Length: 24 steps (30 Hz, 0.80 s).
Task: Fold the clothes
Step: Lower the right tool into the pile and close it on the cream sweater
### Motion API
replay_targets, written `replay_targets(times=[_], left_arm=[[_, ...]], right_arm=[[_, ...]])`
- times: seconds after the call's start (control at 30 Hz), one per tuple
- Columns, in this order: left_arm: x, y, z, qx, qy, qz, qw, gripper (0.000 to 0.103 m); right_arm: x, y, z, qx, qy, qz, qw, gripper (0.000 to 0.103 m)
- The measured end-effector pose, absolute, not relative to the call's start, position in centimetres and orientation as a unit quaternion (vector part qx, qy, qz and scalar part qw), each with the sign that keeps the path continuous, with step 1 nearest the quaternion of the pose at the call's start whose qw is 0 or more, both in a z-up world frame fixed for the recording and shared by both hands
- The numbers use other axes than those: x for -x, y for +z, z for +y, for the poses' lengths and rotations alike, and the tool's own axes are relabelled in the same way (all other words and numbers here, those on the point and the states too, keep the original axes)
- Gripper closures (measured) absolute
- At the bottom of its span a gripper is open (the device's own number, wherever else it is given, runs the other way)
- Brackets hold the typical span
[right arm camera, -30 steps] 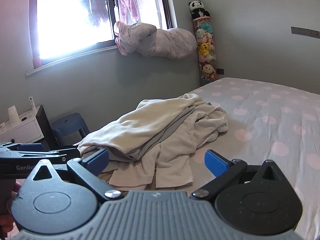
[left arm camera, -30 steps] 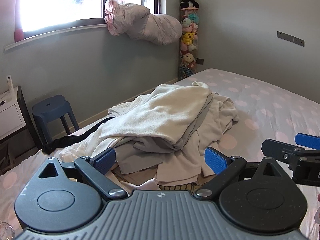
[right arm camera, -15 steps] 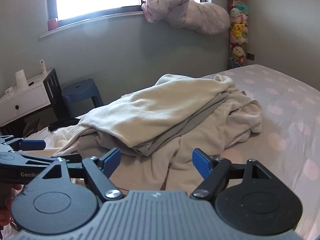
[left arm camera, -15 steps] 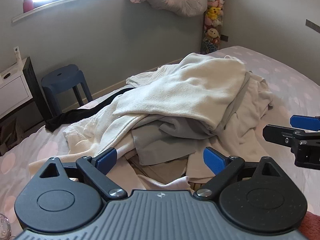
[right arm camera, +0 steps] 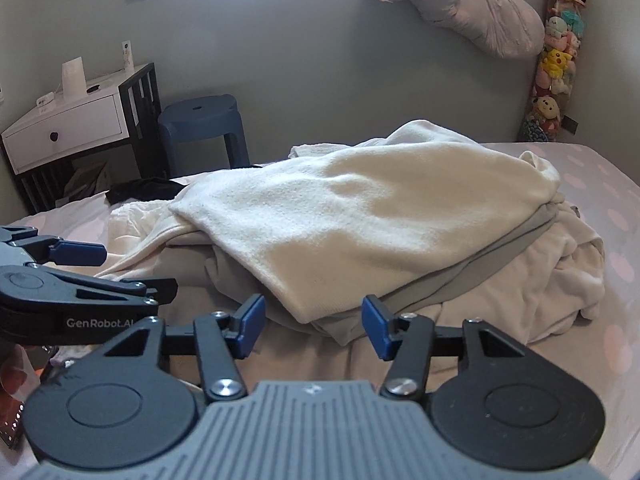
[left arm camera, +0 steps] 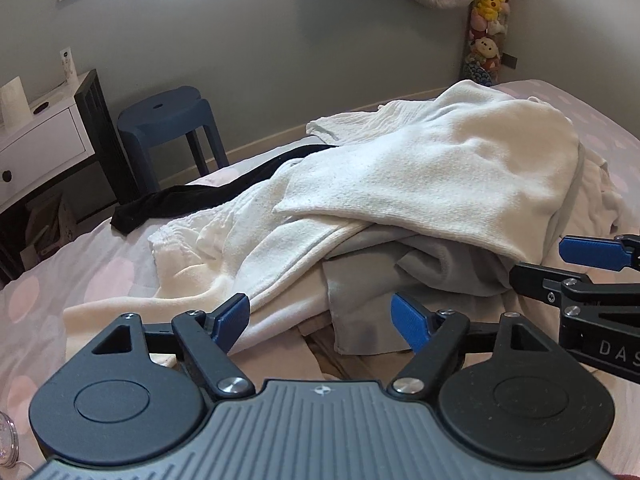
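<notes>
Left wrist view, item one: your left gripper (left arm camera: 321,317), blue pads parted wide with nothing pinched; its jaws have just been closing a little, over the near hem of the clothes pile (left arm camera: 400,208) at 12 o'clock. Cream pullover (left arm camera: 432,184) on top; grey garment (left arm camera: 416,280) under it, its edge lying between the pads but not pressed. Black garment (left arm camera: 208,198) trails off at 10 o'clock toward the blue stool (left arm camera: 168,120). White nightstand (left arm camera: 40,136) at 9 o'clock. Your right gripper (left arm camera: 576,264) enters at 3 o'clock, beside the pile.

Right wrist view, item two: your right gripper (right arm camera: 314,326), pads about half apart and empty; its jaws have just been closing. The cream pullover's lower corner (right arm camera: 312,312) sits just beyond the gap, not gripped. Pile rests on the dotted bed (right arm camera: 600,192). Left gripper (right arm camera: 120,272) at 9 o'clock. Stool (right arm camera: 200,120) at 11 o'clock, plush-toy column (right arm camera: 556,60) at 2 o'clock.
</notes>
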<state>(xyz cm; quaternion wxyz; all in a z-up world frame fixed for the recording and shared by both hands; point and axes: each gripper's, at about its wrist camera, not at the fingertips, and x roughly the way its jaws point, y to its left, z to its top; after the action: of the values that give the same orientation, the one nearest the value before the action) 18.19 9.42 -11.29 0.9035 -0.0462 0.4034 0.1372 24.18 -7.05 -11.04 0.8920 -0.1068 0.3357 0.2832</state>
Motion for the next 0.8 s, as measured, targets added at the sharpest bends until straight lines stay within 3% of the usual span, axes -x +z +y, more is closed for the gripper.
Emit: replay_targets(times=[0.2, 0.27, 0.33, 0.8], left_arm=[[-18.4, -11.8, 9.9, 0.059, 0.143, 0.408, 0.900, 0.025], [-18.2, -11.8, 9.9, 0.059, 0.142, 0.407, 0.900, 0.025], [-18.1, -11.6, 9.8, 0.059, 0.141, 0.405, 0.901, 0.025], [-16.3, -8.5, 6.8, 0.044, 0.099, 0.374, 0.921, 0.025]], right_arm=[[-25.6, -10.9, -6.1, 0.093, 0.270, 0.327, 0.901, 0.076], [-25.6, -10.4, -6.3, 0.079, 0.262, 0.316, 0.909, 0.090], [-25.1, -9.6, -6.8, 0.069, 0.251, 0.294, 0.920, 0.095], [-21.8, -4.2, -17.9, 0.027, 0.047, 0.190, 0.980, 0.099]])
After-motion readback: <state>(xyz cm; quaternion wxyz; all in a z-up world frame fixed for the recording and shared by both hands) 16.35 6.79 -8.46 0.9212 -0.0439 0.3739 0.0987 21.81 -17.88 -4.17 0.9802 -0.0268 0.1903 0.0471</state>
